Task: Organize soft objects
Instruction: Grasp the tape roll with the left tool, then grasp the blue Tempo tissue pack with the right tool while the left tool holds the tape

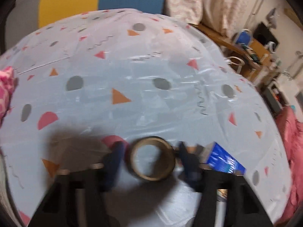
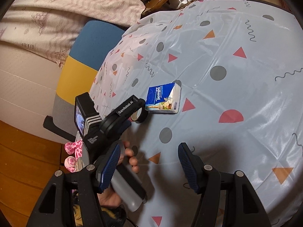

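Patterned tablecloth (image 2: 236, 98) covers the table; nearest, the right gripper (image 2: 149, 162) hovers half-open and empty above it. Farther left, a hand (image 2: 121, 179) tilts the left gripper (image 1: 151, 156) down, its blurred fingers (image 1: 115, 157) around a tape roll (image 1: 152, 158); contact is unclear. The tissue pack (image 2: 163, 99) lies just beyond, partly cut off in the left view.

Dim warm indoor light, left wrist view motion-blurred, glossy glare, dark shadows, fisheye-curved edges
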Demonstrator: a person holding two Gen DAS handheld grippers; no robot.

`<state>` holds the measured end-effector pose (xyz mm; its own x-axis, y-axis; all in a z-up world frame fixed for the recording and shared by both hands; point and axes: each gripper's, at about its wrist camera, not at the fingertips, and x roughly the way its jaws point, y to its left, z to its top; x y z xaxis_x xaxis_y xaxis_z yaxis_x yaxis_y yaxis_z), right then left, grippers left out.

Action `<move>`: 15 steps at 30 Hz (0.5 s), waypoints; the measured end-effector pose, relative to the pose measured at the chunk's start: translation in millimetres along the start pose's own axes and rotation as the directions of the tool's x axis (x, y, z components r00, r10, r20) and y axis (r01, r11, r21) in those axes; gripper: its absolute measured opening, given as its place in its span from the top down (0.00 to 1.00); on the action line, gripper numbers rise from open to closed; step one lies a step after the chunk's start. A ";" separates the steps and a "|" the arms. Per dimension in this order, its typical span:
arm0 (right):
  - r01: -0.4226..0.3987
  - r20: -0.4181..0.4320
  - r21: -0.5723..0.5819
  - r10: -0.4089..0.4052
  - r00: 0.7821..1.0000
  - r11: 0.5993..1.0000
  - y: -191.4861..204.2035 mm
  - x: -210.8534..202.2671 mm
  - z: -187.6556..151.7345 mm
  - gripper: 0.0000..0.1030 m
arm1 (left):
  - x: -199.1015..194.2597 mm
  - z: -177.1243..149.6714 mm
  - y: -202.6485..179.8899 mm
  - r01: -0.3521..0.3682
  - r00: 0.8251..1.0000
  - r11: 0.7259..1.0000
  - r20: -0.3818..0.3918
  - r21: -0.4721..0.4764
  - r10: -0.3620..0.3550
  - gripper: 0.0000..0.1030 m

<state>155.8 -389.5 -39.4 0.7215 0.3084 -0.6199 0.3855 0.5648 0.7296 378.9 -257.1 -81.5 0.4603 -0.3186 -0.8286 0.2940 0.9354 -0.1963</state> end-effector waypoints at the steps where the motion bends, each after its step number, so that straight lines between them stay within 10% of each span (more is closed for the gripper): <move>1: 0.000 0.000 -0.001 0.000 1.000 1.000 -0.2 0.2 -0.1 0.38 | -2.5 -2.4 1.2 -0.004 1.000 1.000 -0.003 0.008 0.004 0.50; 15: 0.039 -0.014 0.023 -0.039 0.999 0.999 -6.8 2.9 0.7 0.38 | -94.9 -129.2 26.7 -0.029 1.000 0.984 0.005 0.176 0.028 0.50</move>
<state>155.6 -393.0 -45.9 0.6981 0.2969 -0.6516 0.4266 0.5585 0.7115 234.8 -182.1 -75.9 0.4731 -0.2926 -0.8310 0.4237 0.9025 -0.0766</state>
